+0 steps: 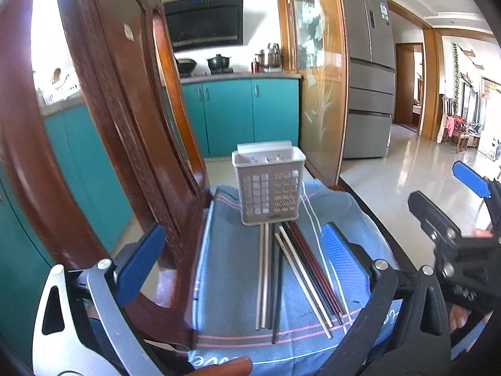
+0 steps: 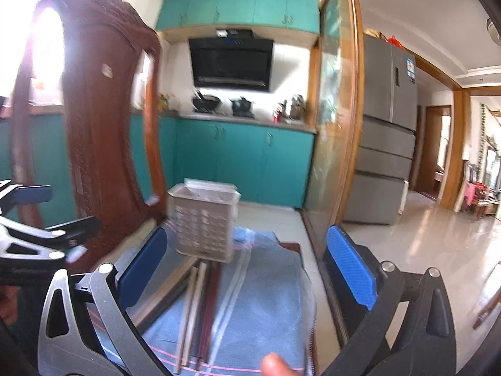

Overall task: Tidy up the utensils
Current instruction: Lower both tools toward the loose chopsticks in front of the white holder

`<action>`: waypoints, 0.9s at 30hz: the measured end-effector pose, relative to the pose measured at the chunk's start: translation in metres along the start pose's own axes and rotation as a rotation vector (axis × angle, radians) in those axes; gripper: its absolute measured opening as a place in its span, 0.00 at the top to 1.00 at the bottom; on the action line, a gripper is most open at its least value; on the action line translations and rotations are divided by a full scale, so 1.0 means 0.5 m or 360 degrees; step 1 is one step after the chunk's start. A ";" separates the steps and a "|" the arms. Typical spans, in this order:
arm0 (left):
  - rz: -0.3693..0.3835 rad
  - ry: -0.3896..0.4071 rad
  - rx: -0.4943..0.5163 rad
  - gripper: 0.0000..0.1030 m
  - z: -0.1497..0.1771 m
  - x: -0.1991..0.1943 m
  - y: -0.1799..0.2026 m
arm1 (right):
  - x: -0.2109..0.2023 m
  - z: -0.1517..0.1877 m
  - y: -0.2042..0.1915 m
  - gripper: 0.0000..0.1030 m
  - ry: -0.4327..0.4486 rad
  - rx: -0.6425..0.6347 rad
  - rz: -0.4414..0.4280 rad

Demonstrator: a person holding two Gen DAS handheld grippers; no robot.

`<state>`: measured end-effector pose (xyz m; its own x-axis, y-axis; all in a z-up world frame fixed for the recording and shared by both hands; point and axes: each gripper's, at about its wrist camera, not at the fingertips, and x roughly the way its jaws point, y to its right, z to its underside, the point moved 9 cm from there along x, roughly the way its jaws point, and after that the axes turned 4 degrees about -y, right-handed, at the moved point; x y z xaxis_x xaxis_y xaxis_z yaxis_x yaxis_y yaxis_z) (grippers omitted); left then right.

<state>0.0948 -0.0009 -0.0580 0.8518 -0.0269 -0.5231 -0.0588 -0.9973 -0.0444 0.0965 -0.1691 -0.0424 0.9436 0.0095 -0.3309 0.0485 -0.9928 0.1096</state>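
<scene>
Both tongs, left (image 1: pixel 241 269) and right (image 2: pixel 247 275), gaped empty above loose chopsticks (image 1: pixel 294 275) fanned on the cloth (image 1: pixel 231 269), ready for the upright caddy (image 1: pixel 268 185)

left gripper (image 1: pixel 238 266): blue ribbed pads, one silver linkage arm, one black, round silver screws; right gripper (image 2: pixel 247 275): same build, brighter blue pad (image 2: pixel 352 272) on black-arm side; hands: bare skin, thumb tip (image 2: pixel 275 365) below grippers, black fingerless glove (image 1: pixel 469 282) beside right gripper body
</scene>
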 end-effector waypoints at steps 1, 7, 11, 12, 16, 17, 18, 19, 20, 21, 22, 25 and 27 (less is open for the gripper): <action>0.0009 -0.0035 -0.0002 0.04 0.006 0.013 0.002 | 0.022 0.009 0.007 0.03 -0.0053 -0.0001 0.0027; 0.0086 -0.0210 0.0047 0.04 0.041 0.104 0.035 | 0.169 0.071 0.029 0.09 -0.0394 -0.0009 -0.0001; 0.0157 -0.0342 0.0094 0.31 0.053 0.187 0.056 | 0.285 0.100 0.018 0.41 -0.0598 -0.0045 -0.0111; 0.0174 -0.0370 0.0093 0.42 0.052 0.208 0.059 | 0.318 0.105 0.011 0.49 -0.0660 -0.0043 -0.0150; 0.0072 -0.0454 0.0118 0.56 0.036 0.319 0.047 | 0.437 0.148 -0.040 0.53 -0.0917 -0.0061 -0.0341; 0.0013 -0.0466 0.0142 0.57 0.029 0.347 0.038 | 0.453 0.161 -0.050 0.53 -0.0967 -0.0044 -0.0376; -0.0043 -0.0486 0.0143 0.60 0.025 0.374 0.027 | 0.467 0.179 -0.065 0.53 -0.1030 -0.0012 -0.0433; -0.0076 -0.0531 0.0110 0.60 0.025 0.405 0.012 | 0.477 0.203 -0.087 0.53 -0.1092 0.0035 -0.0527; -0.0067 -0.0579 0.0059 0.60 0.030 0.431 -0.001 | 0.485 0.220 -0.099 0.53 -0.1132 0.0067 -0.0579; -0.0054 -0.0603 0.0026 0.60 0.036 0.443 -0.008 | 0.490 0.236 -0.110 0.58 -0.1171 0.0086 -0.0607; -0.0031 -0.0642 -0.0024 0.60 0.050 0.461 -0.018 | 0.496 0.252 -0.119 0.64 -0.1208 0.0087 -0.0617; 0.0065 -0.0740 -0.0098 0.60 0.092 0.484 -0.015 | 0.510 0.290 -0.130 0.73 -0.1288 0.0038 -0.0585; 0.0110 -0.0774 -0.0086 0.60 0.109 0.493 0.001 | 0.510 0.296 -0.125 0.78 -0.1302 0.0011 -0.0575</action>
<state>0.2764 -0.0042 -0.2332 0.5043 -0.0711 -0.8606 -0.0687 -0.9968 0.0421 0.2856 -0.1225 -0.2722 0.3421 0.2363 -0.9095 0.2928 -0.9465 -0.1358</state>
